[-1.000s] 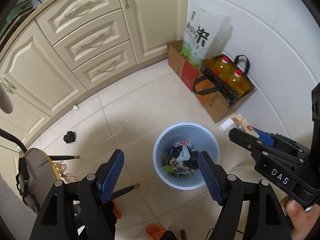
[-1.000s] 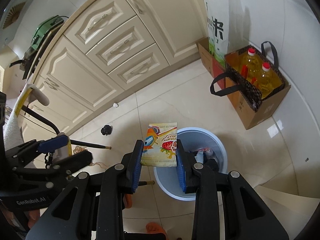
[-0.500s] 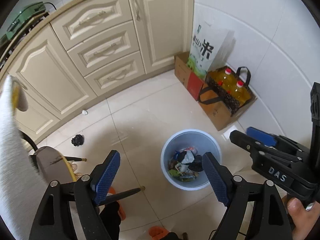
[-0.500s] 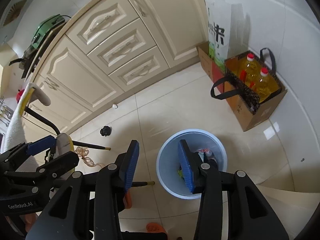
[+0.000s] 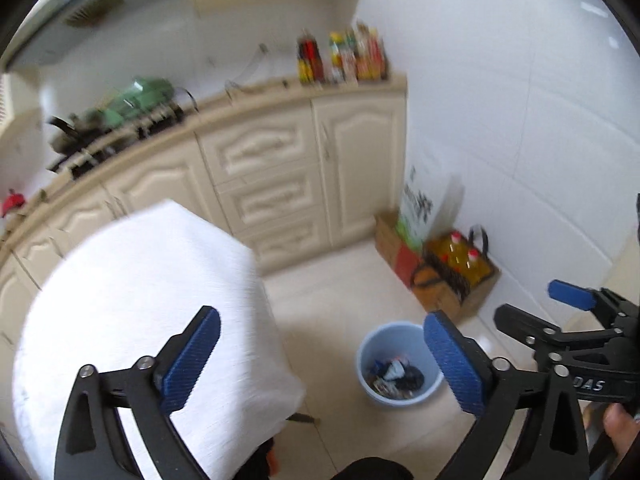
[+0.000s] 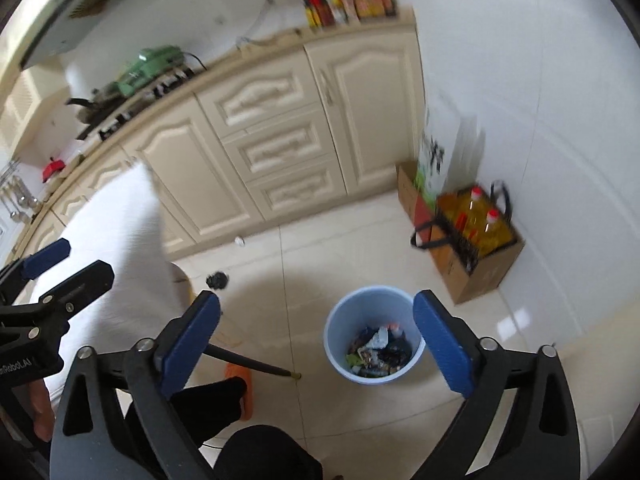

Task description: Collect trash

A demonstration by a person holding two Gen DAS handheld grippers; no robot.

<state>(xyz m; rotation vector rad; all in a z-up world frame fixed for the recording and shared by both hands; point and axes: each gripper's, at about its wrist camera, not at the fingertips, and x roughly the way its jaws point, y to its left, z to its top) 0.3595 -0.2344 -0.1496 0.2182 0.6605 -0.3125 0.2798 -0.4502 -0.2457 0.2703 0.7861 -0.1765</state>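
While jaws open, bin (image 6: 338, 344) holds mixed trash (image 6: 378, 350).

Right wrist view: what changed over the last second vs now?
The right claw let go of the snack packet it was pinching over the blue bin; nothing is between its pads now, and its jaws are opening. The left claw is opening too, also empty. Both views pulled up and back, so the countertop and a white cloth came into view. Unchanged: bin, oil bottles, small dark object on the floor.
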